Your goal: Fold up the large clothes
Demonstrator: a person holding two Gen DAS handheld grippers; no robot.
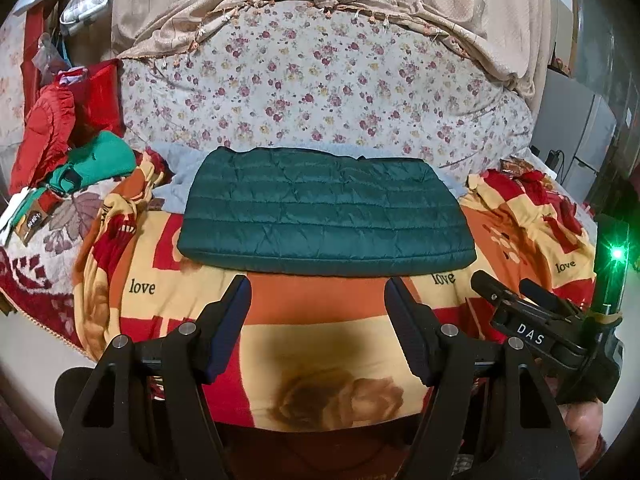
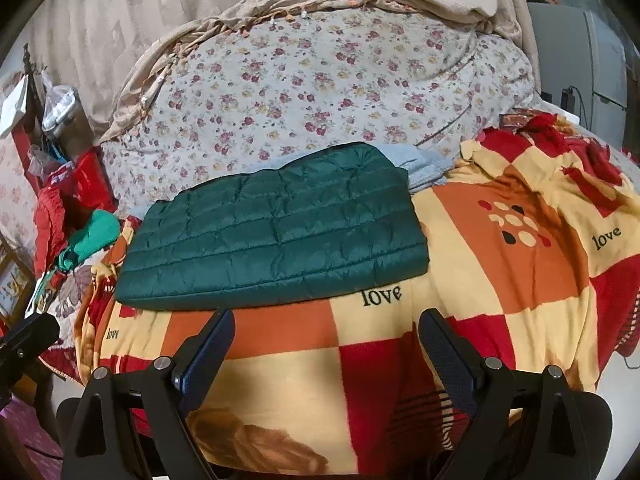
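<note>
Folded green quilted jacket is laid flat; left gripper and right gripper are held spread, empty; edges should be squared gently.

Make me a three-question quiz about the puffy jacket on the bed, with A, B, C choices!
1. Where does the jacket lie?
A. on the checked blanket
B. on the floor
C. in a gripper

2. What colour is it?
A. yellow
B. dark green
C. white

3. How are the two grippers?
A. both open, empty
B. both shut on the jacket
C. one shut on the jacket

Answers:
1 A: it rests folded on the blanket printed "love".
2 B: its quilted shell is dark green.
3 A: left gripper and right gripper show spread fingers with only blanket between.
</note>
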